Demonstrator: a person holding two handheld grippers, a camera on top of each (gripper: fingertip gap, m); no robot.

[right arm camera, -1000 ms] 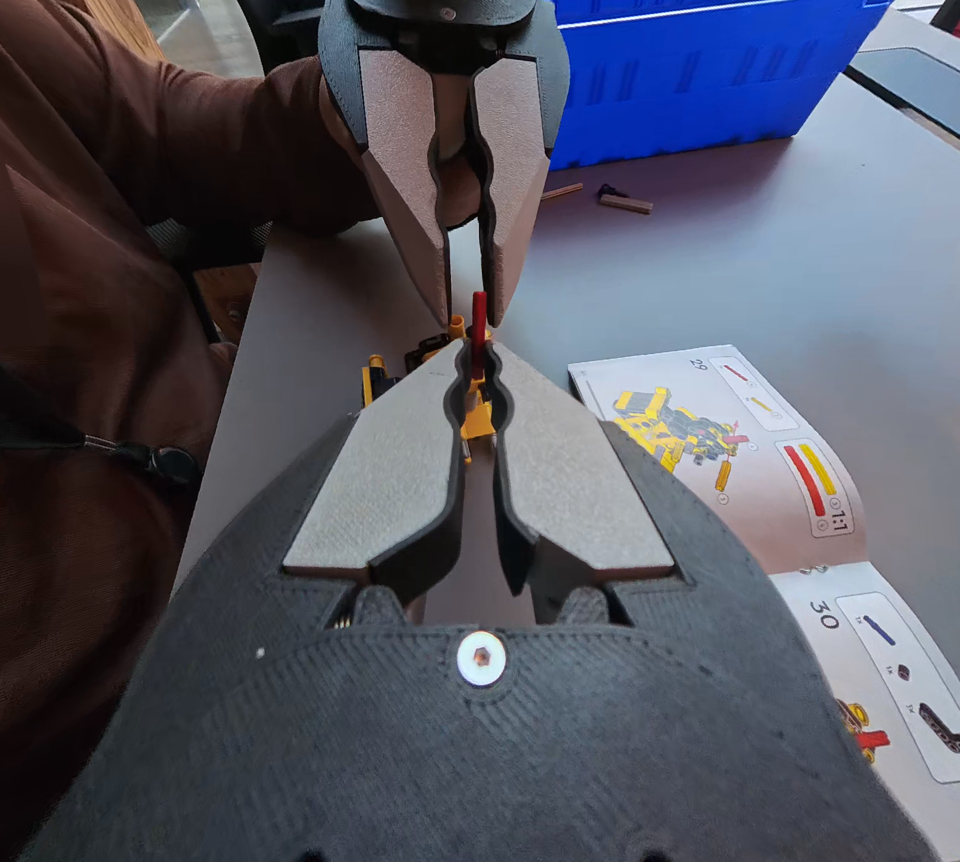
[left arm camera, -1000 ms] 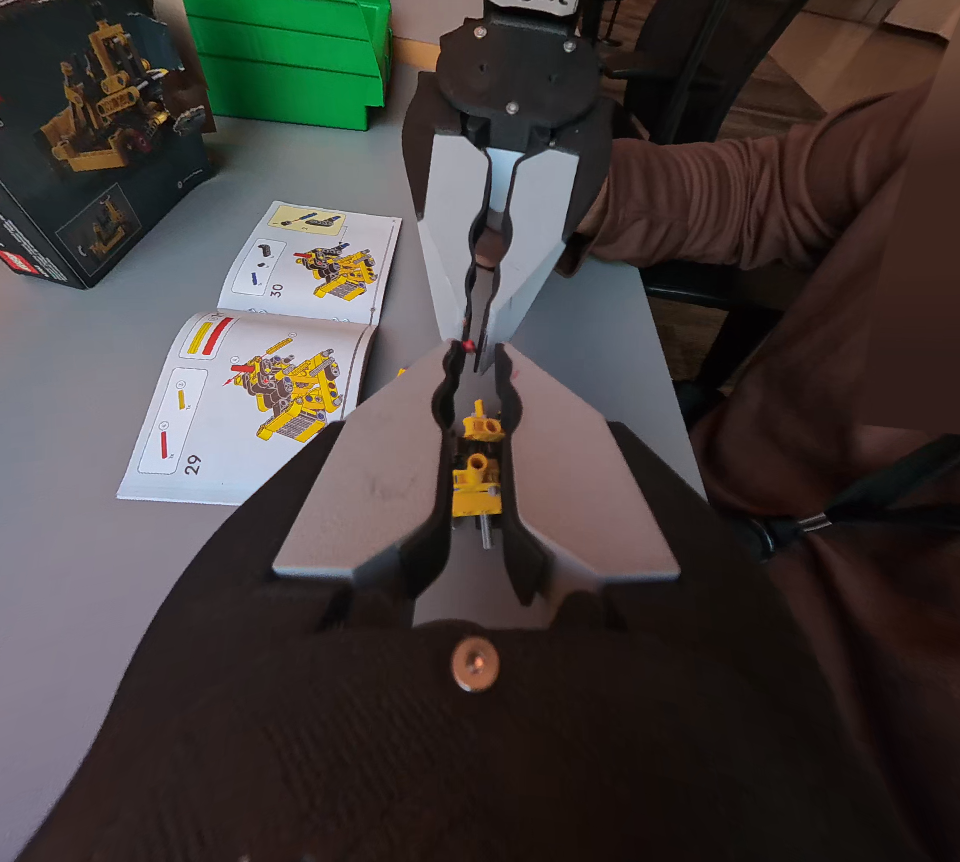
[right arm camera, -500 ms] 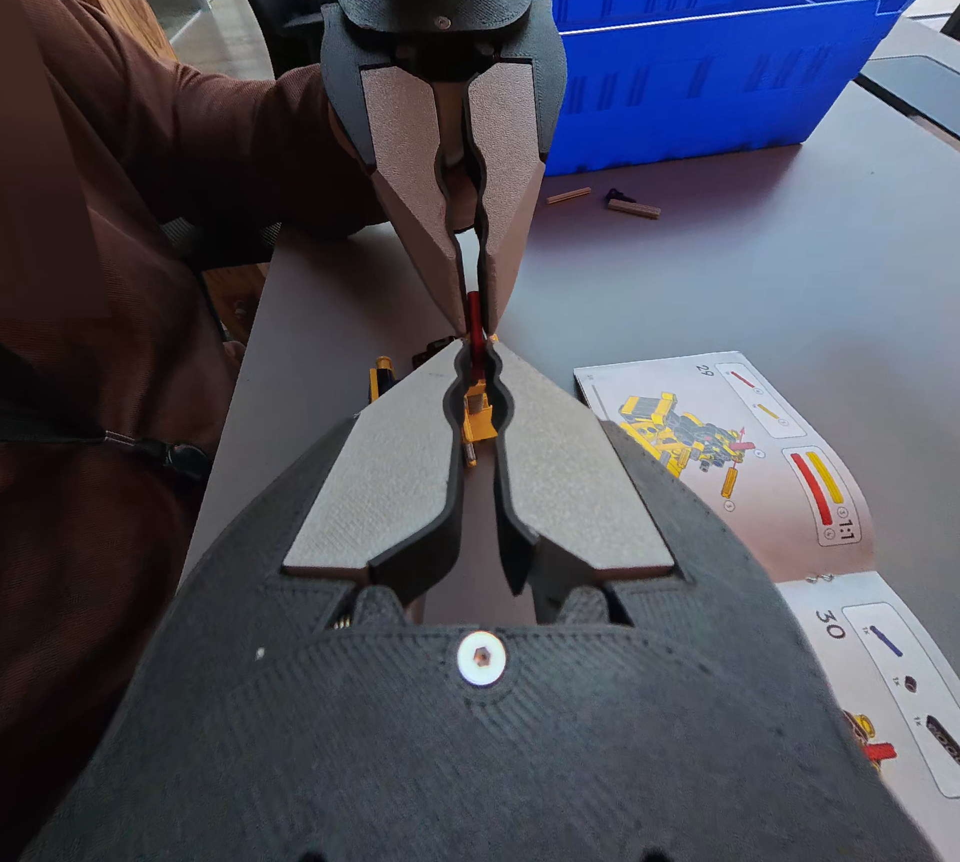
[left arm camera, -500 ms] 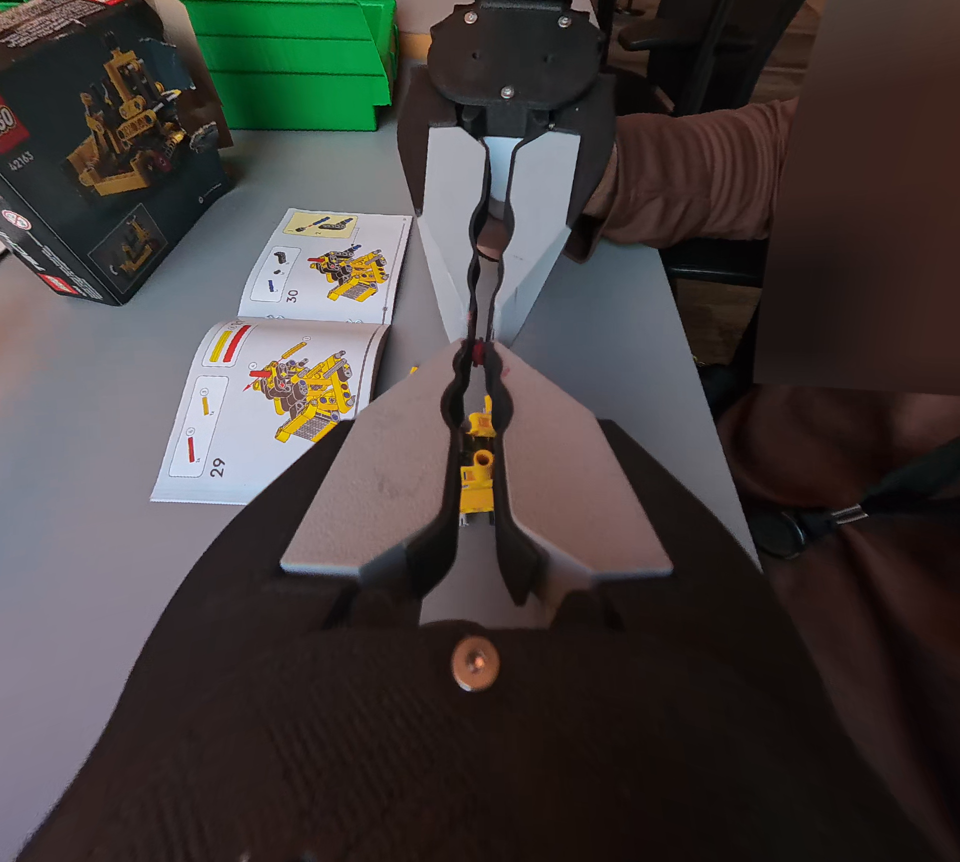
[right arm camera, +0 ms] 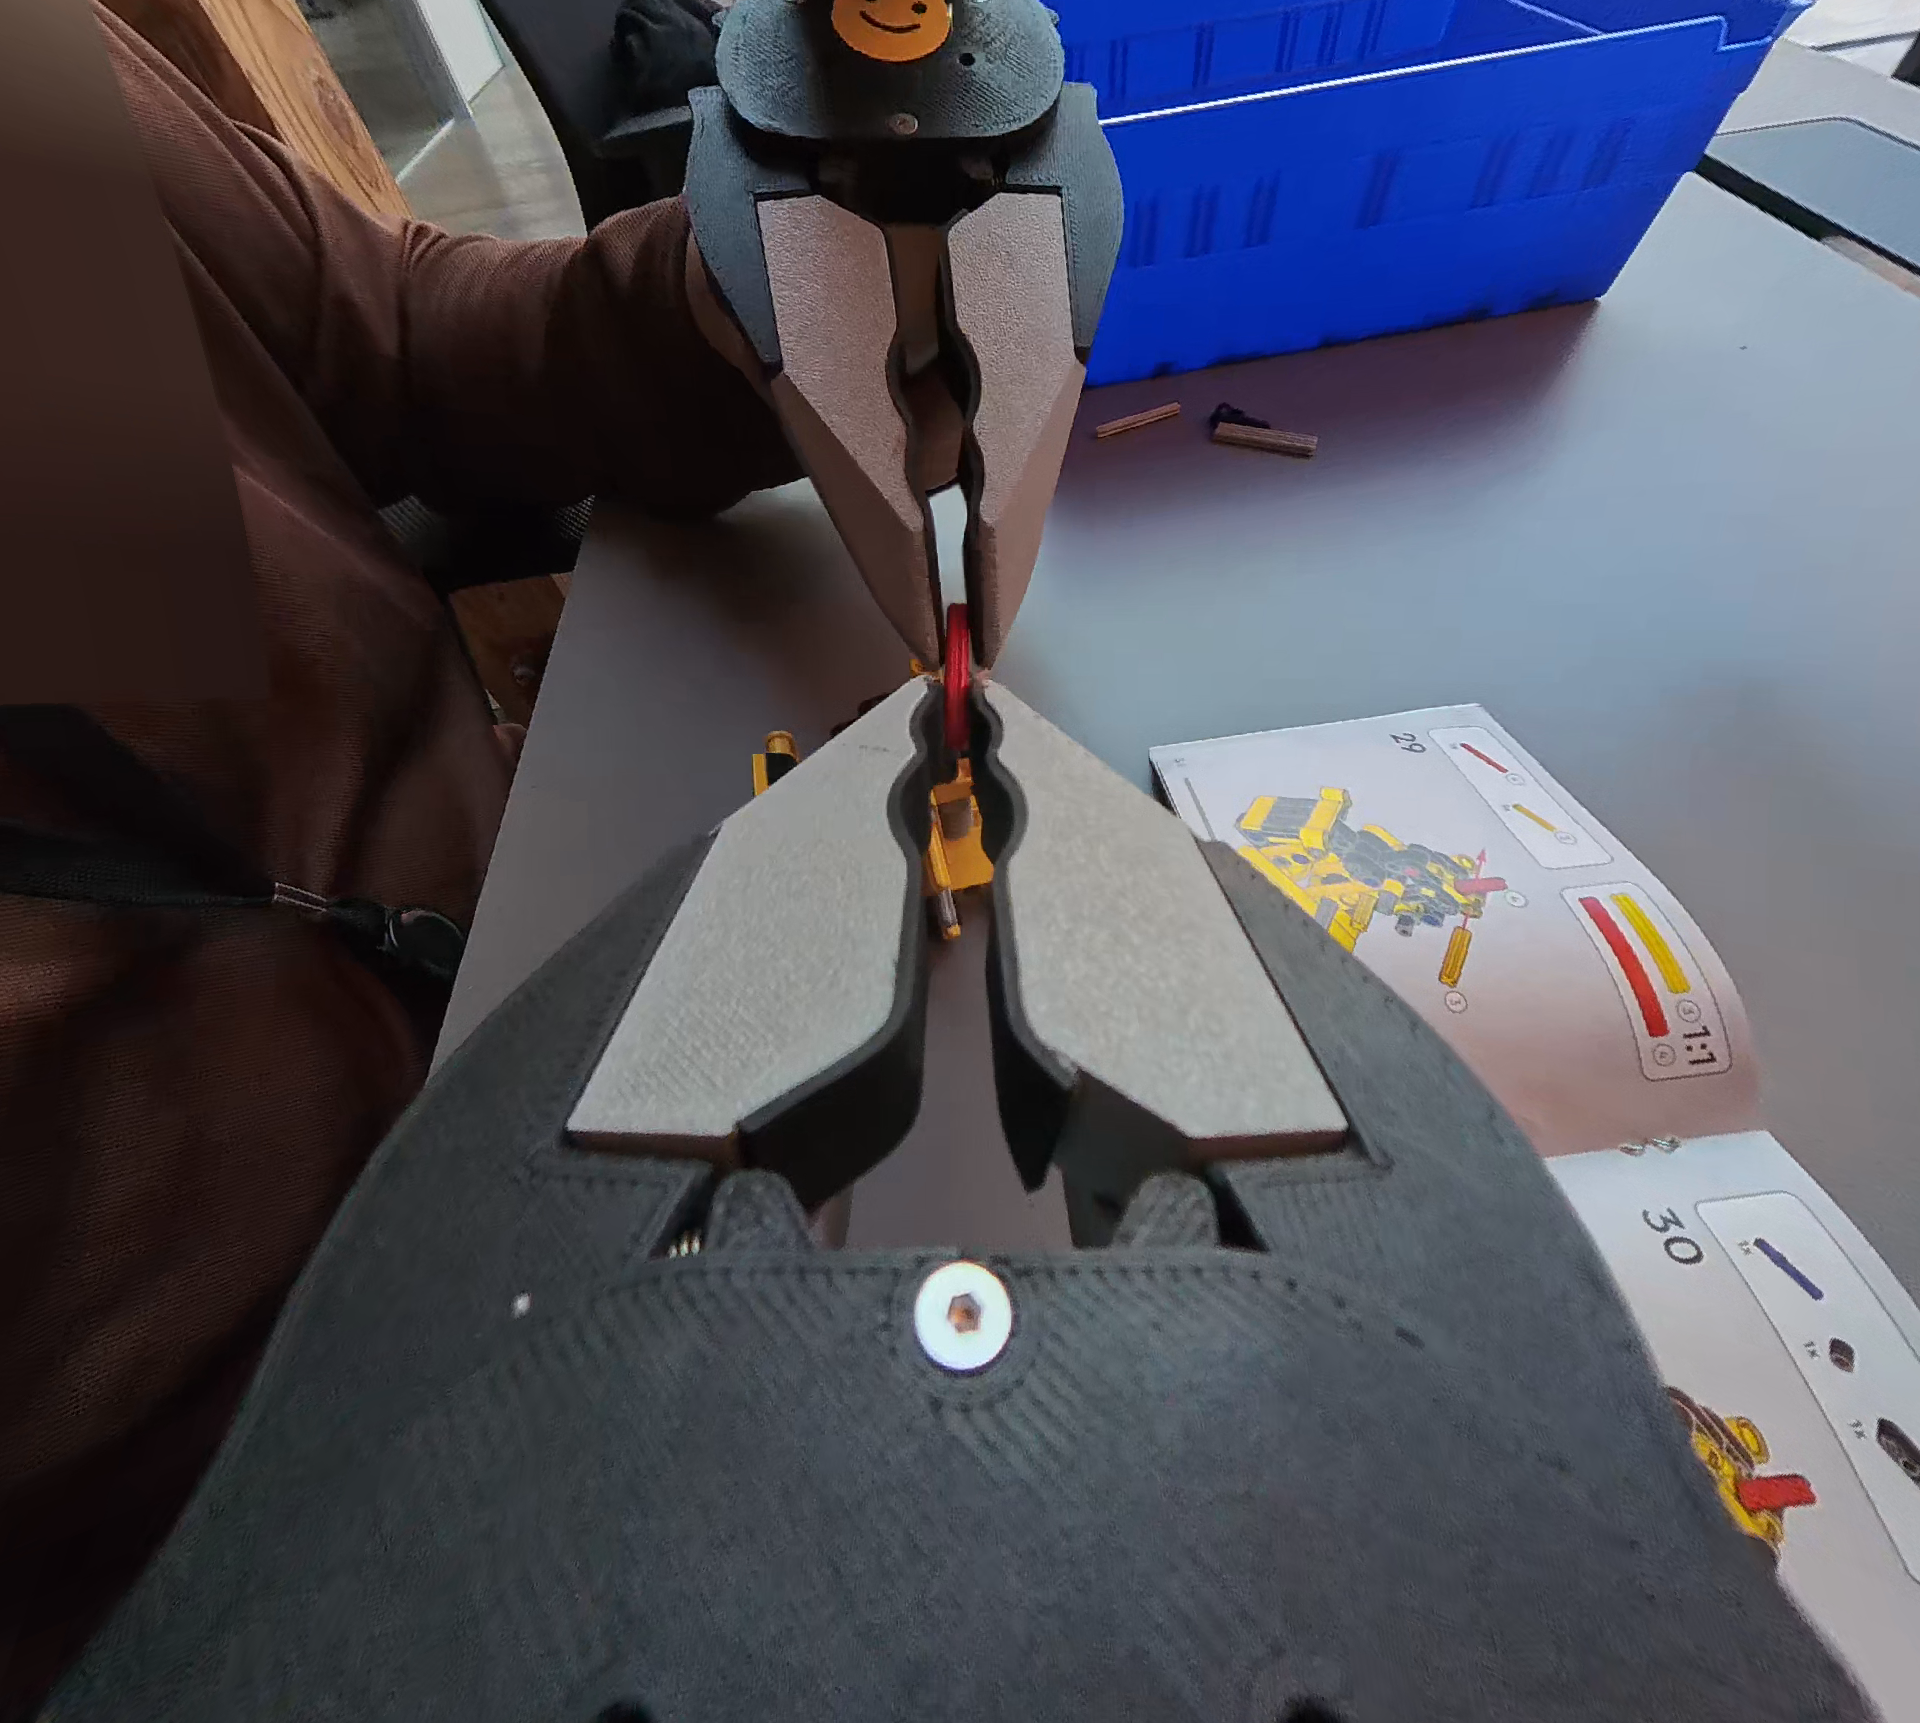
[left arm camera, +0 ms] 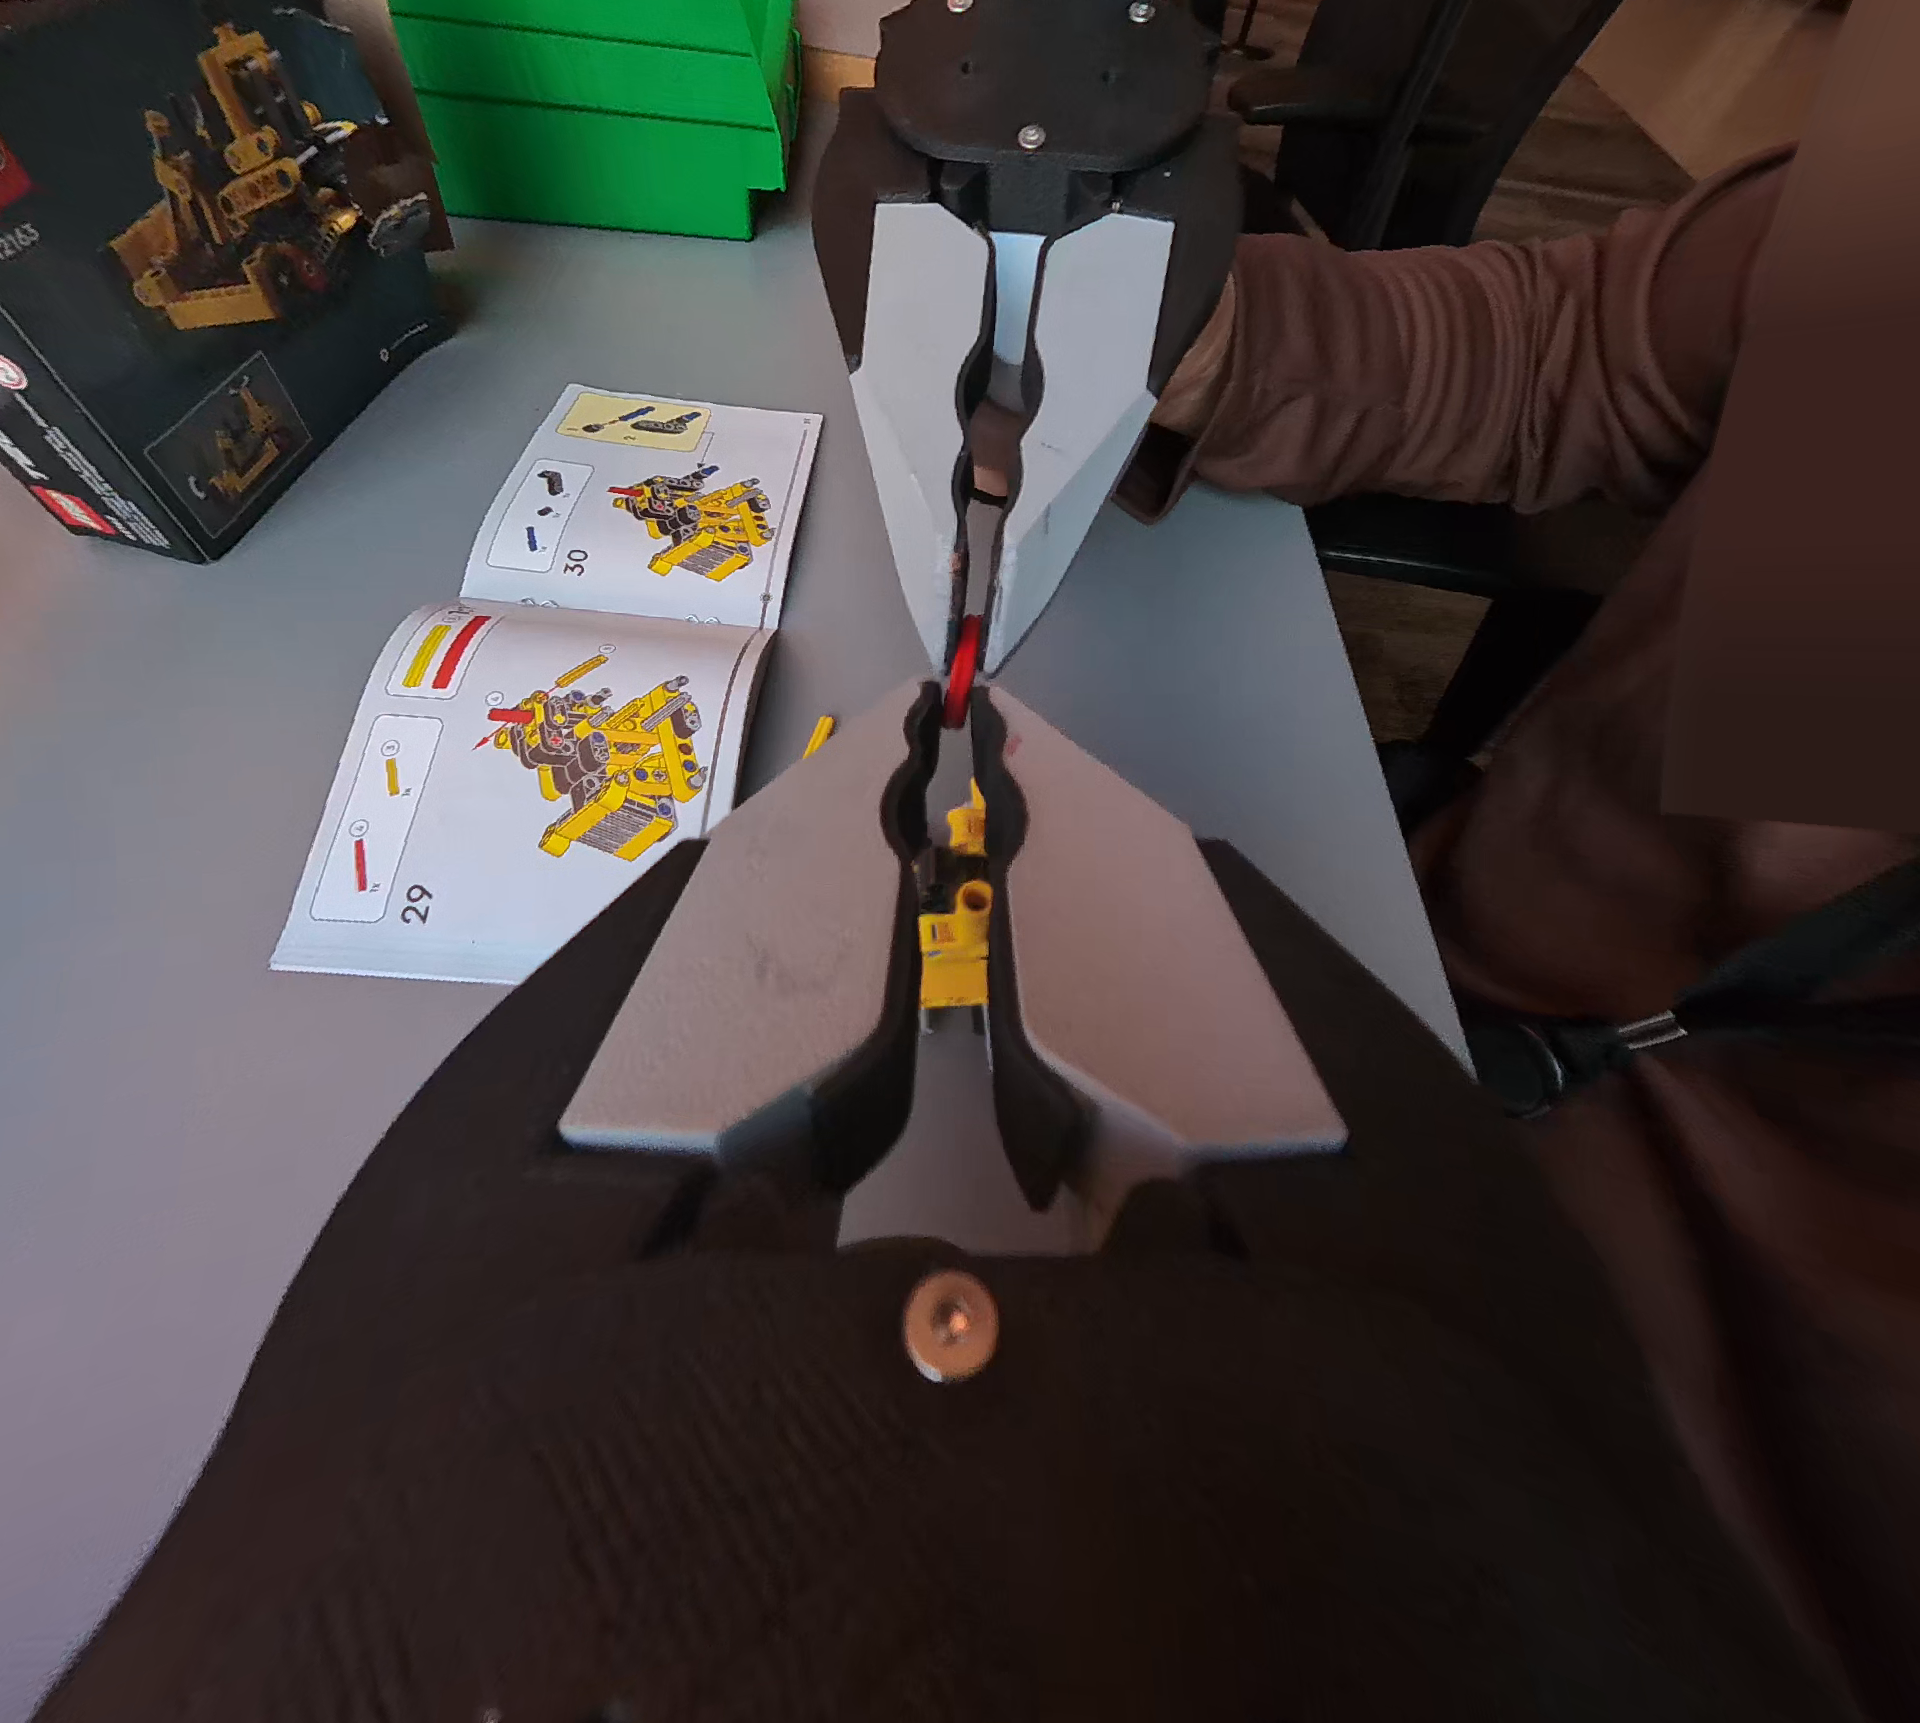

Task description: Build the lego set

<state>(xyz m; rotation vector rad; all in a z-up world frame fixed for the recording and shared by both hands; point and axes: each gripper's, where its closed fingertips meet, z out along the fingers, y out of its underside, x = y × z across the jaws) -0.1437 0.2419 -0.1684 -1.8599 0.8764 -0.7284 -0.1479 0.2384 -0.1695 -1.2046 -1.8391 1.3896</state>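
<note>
Centrally in both wrist views, the left gripper (left arm camera: 954, 717) and right gripper (right arm camera: 954, 705) meet tip to tip, each clamped on one end of a short red axle (left arm camera: 962, 674). Below them, on the grey counter (left arm camera: 156, 842), sits a yellow lego assembly (left arm camera: 951, 930); at frame left lies the open instruction booklet (left arm camera: 540, 697).
</note>
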